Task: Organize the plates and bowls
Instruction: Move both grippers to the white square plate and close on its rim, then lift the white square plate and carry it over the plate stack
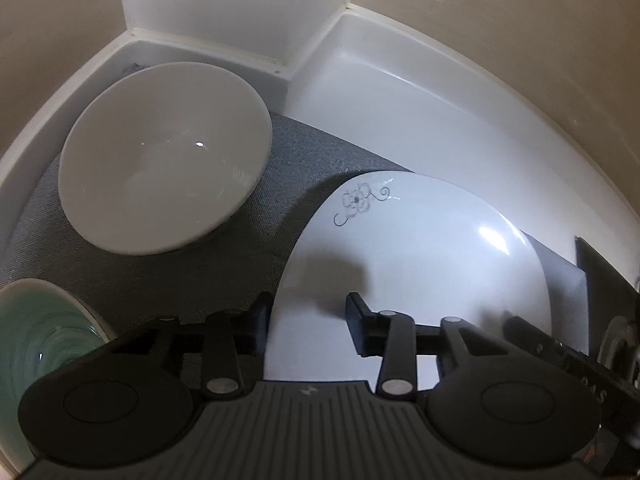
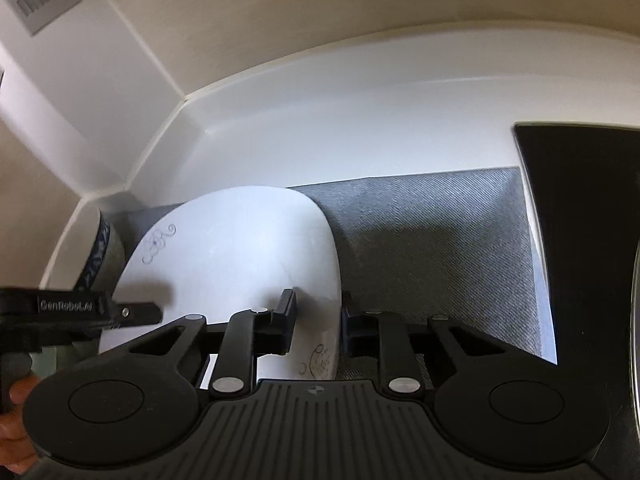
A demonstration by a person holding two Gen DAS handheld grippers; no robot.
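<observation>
A white square plate with a flower drawing (image 1: 420, 248) lies on a grey mat (image 1: 224, 264). My left gripper (image 1: 308, 320) straddles the plate's left edge, one finger on each side, with a wide gap. In the right wrist view the same plate (image 2: 240, 248) has its right edge between the fingers of my right gripper (image 2: 318, 322), which stand close around the rim. The left gripper (image 2: 132, 312) shows at the plate's left side. A white bowl (image 1: 164, 156) sits behind on the mat. A green glazed dish (image 1: 44, 340) is at the lower left.
The mat lies on a white counter (image 1: 400, 112) with a raised back edge and a corner column (image 1: 236, 4). A patterned bowl (image 2: 100, 256) is at the left in the right wrist view. A black appliance (image 2: 584, 220) stands to the right.
</observation>
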